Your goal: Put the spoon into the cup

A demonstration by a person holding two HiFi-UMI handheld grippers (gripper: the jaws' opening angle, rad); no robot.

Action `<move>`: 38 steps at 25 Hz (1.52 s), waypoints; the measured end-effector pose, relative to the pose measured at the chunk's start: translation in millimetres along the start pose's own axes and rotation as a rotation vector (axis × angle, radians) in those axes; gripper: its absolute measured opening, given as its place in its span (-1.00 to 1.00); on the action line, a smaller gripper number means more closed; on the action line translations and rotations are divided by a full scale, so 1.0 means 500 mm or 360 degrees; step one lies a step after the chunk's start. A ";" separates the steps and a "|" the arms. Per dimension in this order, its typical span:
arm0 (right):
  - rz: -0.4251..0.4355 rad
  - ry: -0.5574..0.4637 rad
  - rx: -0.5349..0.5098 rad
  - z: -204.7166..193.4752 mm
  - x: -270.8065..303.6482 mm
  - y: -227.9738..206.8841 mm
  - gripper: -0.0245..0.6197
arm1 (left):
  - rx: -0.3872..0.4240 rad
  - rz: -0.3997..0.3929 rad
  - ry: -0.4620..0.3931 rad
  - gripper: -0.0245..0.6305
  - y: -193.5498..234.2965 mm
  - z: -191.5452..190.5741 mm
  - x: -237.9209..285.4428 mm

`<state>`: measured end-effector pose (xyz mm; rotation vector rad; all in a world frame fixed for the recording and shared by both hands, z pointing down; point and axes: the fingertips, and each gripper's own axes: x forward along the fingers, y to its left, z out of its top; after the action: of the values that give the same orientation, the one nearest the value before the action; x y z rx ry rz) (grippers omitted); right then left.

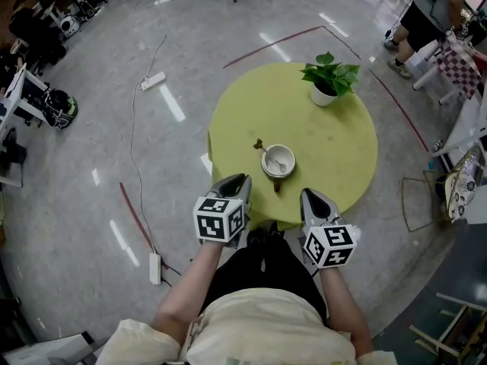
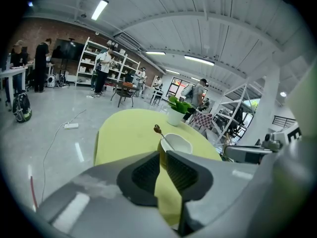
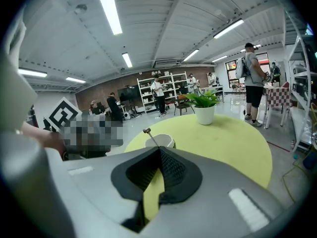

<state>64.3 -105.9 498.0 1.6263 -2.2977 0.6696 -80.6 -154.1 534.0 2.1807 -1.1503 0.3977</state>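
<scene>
Across the middle of the head view, a round yellow-green table (image 1: 335,150). At its 1 o'clock rim, a potted plant (image 1: 329,78) in a white pot. Over the 6 o'clock edge, left gripper (image 1: 237,181) at 7 o'clock and right gripper (image 1: 312,196) at 5 o'clock, well apart. Left claw narrowly spread, only bare tabletop in the gap; right claw pressed together at the tips, pinching nothing. Just off centre toward 7 o'clock, a white cup (image 1: 278,161). Inside it, the spoon (image 1: 268,152), bowl down, handle leaning out toward 10 o'clock.
</scene>
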 end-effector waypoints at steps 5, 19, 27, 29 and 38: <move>0.0005 -0.0004 -0.0002 -0.006 -0.007 0.003 -0.92 | 0.0012 -0.0003 -0.0004 -0.82 -0.007 -0.009 -0.011; 0.0063 -0.0051 -0.0016 -0.018 -0.059 0.016 -0.92 | 0.0007 0.0045 -0.0057 -0.92 -0.042 -0.043 -0.078; 0.0100 -0.0096 -0.0014 -0.031 -0.121 0.020 -0.92 | 0.0020 0.0108 -0.0084 -0.92 -0.080 -0.078 -0.126; 0.0112 -0.0100 -0.0016 -0.039 -0.137 0.020 -0.92 | 0.0024 0.0124 -0.0089 -0.92 -0.092 -0.090 -0.136; 0.0155 -0.0123 -0.0035 -0.061 -0.194 0.030 -0.92 | 0.0035 0.0168 -0.0126 -0.92 -0.127 -0.124 -0.186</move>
<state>81.9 -6.8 477.5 1.5655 -2.4434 0.6104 -80.3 -28.2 506.8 2.1778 -1.3143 0.3741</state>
